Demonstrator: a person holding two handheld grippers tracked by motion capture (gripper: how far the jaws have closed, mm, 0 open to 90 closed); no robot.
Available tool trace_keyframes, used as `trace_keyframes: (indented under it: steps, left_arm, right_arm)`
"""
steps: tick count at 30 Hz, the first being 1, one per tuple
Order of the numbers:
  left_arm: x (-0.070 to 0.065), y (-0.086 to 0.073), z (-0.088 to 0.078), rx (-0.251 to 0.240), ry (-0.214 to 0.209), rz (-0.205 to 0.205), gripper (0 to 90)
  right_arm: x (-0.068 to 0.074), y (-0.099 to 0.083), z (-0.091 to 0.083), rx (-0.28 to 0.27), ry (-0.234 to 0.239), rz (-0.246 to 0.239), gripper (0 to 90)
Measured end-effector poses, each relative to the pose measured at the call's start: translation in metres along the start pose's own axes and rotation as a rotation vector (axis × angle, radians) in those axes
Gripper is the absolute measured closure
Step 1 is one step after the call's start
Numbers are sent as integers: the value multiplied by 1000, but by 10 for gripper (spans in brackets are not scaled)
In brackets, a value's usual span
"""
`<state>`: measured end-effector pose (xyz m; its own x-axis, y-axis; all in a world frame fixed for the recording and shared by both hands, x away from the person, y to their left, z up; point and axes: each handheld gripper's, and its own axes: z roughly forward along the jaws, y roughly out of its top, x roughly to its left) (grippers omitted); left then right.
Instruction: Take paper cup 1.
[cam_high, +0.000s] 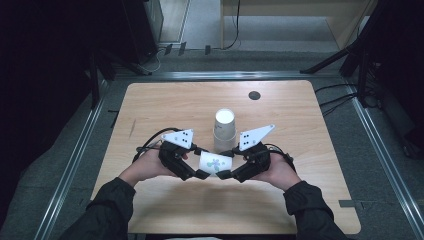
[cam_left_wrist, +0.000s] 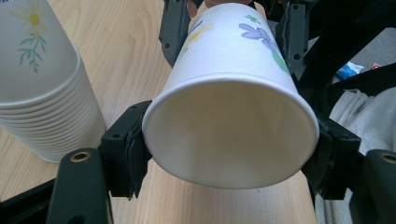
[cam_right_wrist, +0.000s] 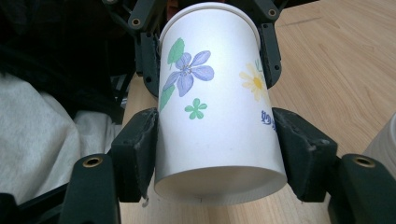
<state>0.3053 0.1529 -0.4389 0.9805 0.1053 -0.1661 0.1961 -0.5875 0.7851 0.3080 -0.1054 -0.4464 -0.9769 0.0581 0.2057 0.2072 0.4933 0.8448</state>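
Below the cup stack (cam_high: 223, 131), at centre frame, a paper cup (cam_high: 216, 163) lies sideways, its length spanning both grippers: left gripper (cam_high: 199, 173) clamps the rim, right gripper (cam_high: 226, 173) the base.

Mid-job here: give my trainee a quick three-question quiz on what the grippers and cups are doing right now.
1. True or false: the paper cup lies sideways between the two grippers.
2. Which end does the left gripper clamp: A) open rim, B) closed base?
3. What stands on the table just beyond the grippers?

Key:
1. True; the right gripper grips it too.
2. A: the left gripper view looks into the mouth.
3. An upside-down stack of cups.
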Motion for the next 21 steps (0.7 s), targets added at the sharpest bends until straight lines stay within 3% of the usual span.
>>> trace_keyframes:
  steps: [4, 9, 10, 13, 14, 17, 21]
  left_arm:
    - [1, 1, -3, 9, -5, -16, 277]
    - [4, 2, -9, 16, 5, -26, 282]
    - [7, 4, -10, 28, 3, -45, 282]
    - [8, 6, -11, 72, 14, -45, 281]
    - [7, 9, -11, 110, 22, -34, 280]
    - [6, 11, -10, 142, 35, -21, 279]
    - [4, 15, -5, 234, 71, 0, 277]
  right_arm:
    - [0, 1, 0, -7, -35, 5, 237]
    - [-1, -1, 0, 25, -67, 3, 227]
    - [-1, -2, 0, 33, -72, 1, 227]
    - [-2, -3, 3, 61, -87, -8, 228]
    - [-2, -4, 5, 68, -91, -11, 228]
    - [-1, -5, 7, 83, -94, -16, 229]
    - [-2, -6, 12, 111, -96, -41, 235]
